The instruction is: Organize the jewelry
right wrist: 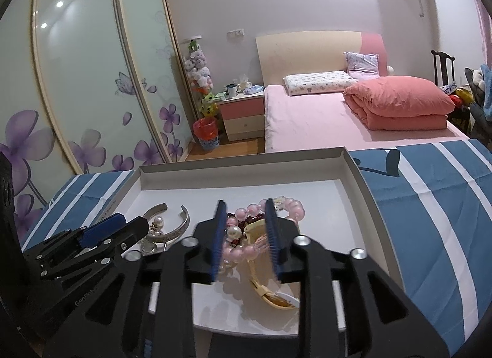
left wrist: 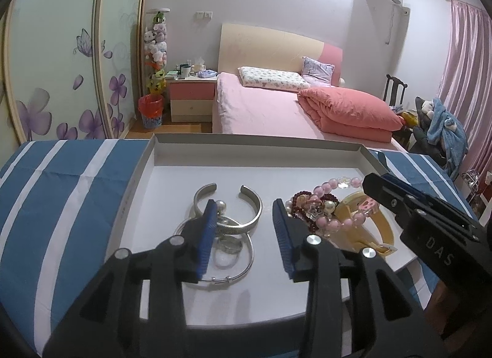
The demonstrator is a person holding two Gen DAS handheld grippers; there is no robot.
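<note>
Left wrist view: left gripper (left wrist: 243,236) spread wide above a shallow white tray (left wrist: 172,155), pinching nothing. Between and under its blue pads (left wrist: 205,235), a silver cuff bangle (left wrist: 253,215), a thin silver bangle (left wrist: 243,268) and a small ring (left wrist: 230,246) (partly hidden by the left finger), with a pearl (left wrist: 220,204) just beside. To the right, a tangle of pink beads (left wrist: 333,187) and dark red beads (left wrist: 299,201) lying over a yellow hair clip (left wrist: 381,222).

Right wrist view: right gripper (right wrist: 246,241) half spread over the bead pile, pads (right wrist: 272,241) either side of the pink beads (right wrist: 295,208) and yellow hair clip (right wrist: 261,284), touching or not, cannot tell. Left gripper (right wrist: 104,232) at lower left, near the cuff (right wrist: 180,227). Tray (right wrist: 363,179) resting on a blue-and-white striped cloth (right wrist: 430,204).
</note>
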